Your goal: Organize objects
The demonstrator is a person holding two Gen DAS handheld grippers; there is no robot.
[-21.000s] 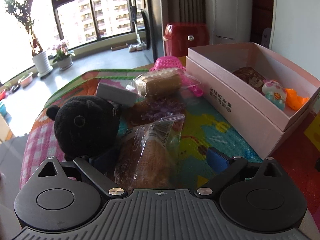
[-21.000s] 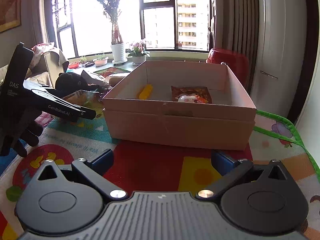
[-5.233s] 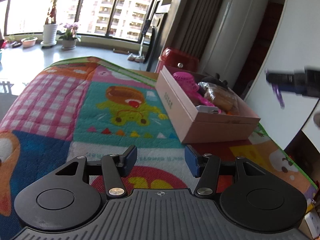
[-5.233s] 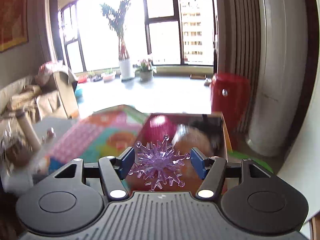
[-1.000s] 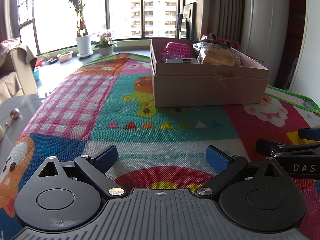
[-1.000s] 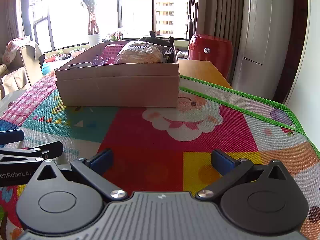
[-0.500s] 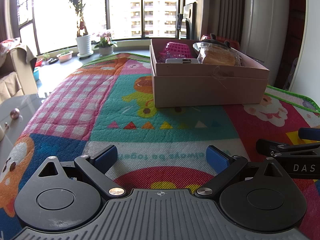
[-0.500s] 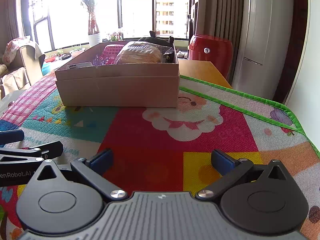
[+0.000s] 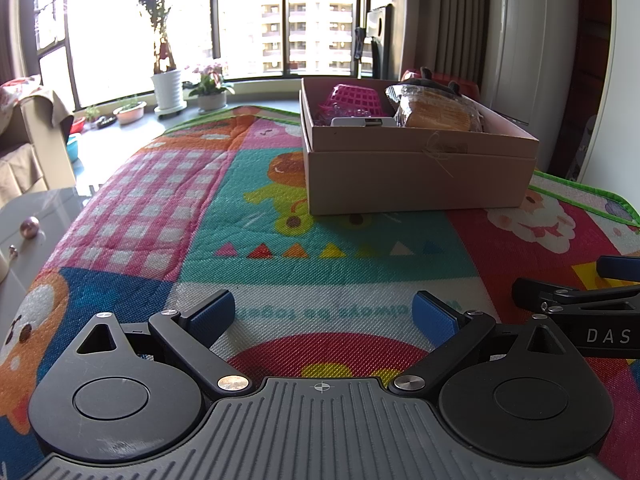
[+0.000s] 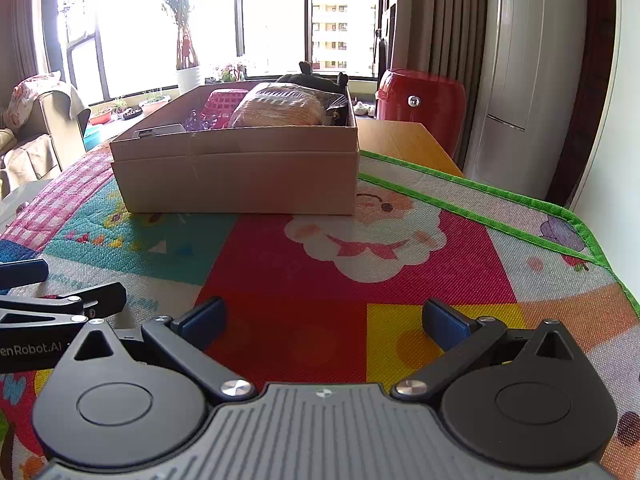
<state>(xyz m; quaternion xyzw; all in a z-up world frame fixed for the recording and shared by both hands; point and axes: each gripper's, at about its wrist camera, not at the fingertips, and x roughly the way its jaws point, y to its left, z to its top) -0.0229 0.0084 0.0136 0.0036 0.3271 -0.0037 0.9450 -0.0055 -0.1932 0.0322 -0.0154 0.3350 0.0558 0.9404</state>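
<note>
A pink cardboard box (image 9: 420, 176) (image 10: 240, 176) stands on the colourful play mat (image 9: 320, 264) (image 10: 320, 280). Inside it I see a pink mesh basket (image 9: 354, 96) (image 10: 224, 106), a bagged loaf of bread (image 9: 436, 114) (image 10: 276, 110), a white flat item (image 9: 360, 122) and a black plush toy (image 10: 312, 78) at the back. My left gripper (image 9: 324, 314) rests low over the mat, open and empty. To its right, my right gripper (image 10: 324, 318) is also open and empty. Both sit well short of the box.
The mat's green border (image 10: 480, 196) runs along the right, with bare wooden table (image 10: 404, 140) beyond it. A red bin (image 10: 420, 100) and a white cabinet (image 10: 516, 80) stand behind. Potted plants (image 9: 168, 80) line the window sill.
Nothing has moved over the last second. Further back, loose items lay on the mat and the right gripper carried a purple spiky toy; now they are in the box.
</note>
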